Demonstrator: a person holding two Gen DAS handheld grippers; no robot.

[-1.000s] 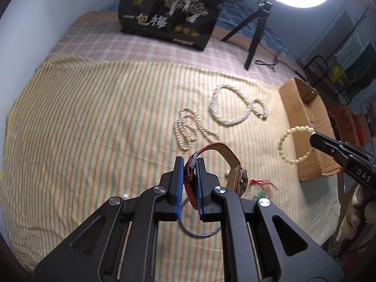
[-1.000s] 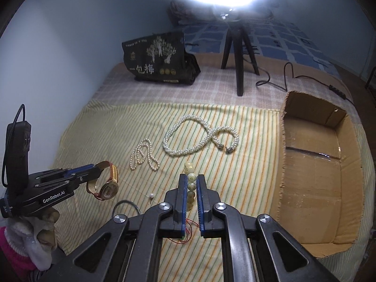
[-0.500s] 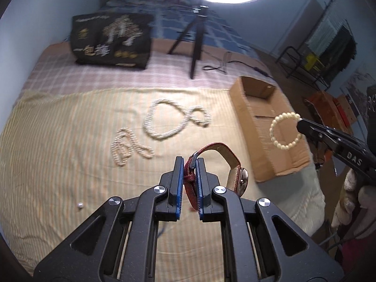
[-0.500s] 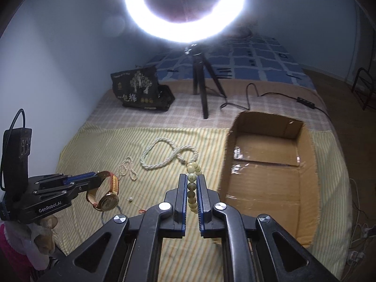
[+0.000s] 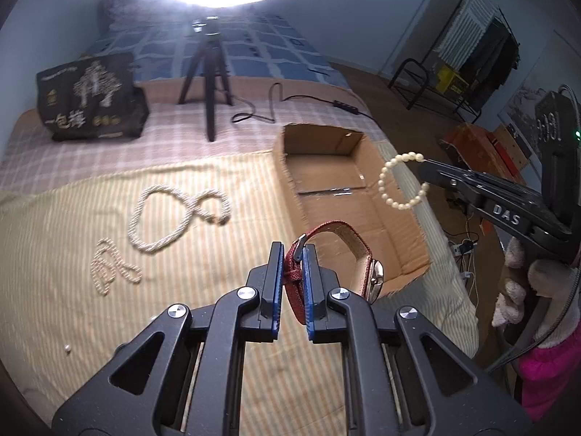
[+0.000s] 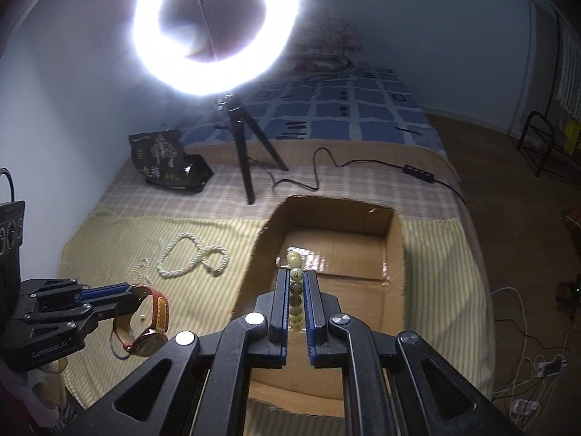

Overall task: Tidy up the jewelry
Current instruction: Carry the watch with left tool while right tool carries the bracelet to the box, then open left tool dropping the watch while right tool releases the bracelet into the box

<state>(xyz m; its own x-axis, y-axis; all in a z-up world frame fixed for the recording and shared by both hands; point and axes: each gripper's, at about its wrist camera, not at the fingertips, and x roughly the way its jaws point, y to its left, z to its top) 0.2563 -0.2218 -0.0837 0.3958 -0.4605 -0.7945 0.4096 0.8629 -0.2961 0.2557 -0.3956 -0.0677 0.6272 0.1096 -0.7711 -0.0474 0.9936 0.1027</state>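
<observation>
My left gripper (image 5: 292, 254) is shut on the red strap of a wristwatch (image 5: 348, 250) and holds it in the air at the left wall of an open cardboard box (image 5: 287, 185). The watch also shows in the right wrist view (image 6: 152, 321). My right gripper (image 6: 296, 279) is shut on a cream bead bracelet (image 6: 295, 283) above the box (image 6: 395, 250). The bracelet hangs from its tips in the left wrist view (image 5: 399, 181). A thick pearl rope necklace (image 5: 174, 214) and a thin pearl strand (image 5: 109, 269) lie on the striped cloth left of the box.
A ring light on a black tripod (image 5: 210, 72) stands behind the cloth, its cable (image 5: 297, 101) running right. A black printed bag (image 5: 90, 98) lies at the back left. A single loose pearl (image 5: 66, 348) lies near the cloth's front left. The bed edge drops off right of the box.
Both grippers have moved right and forward with their loads. The bracelet now hangs over the box, and the watch has come up to the box's left wall.
</observation>
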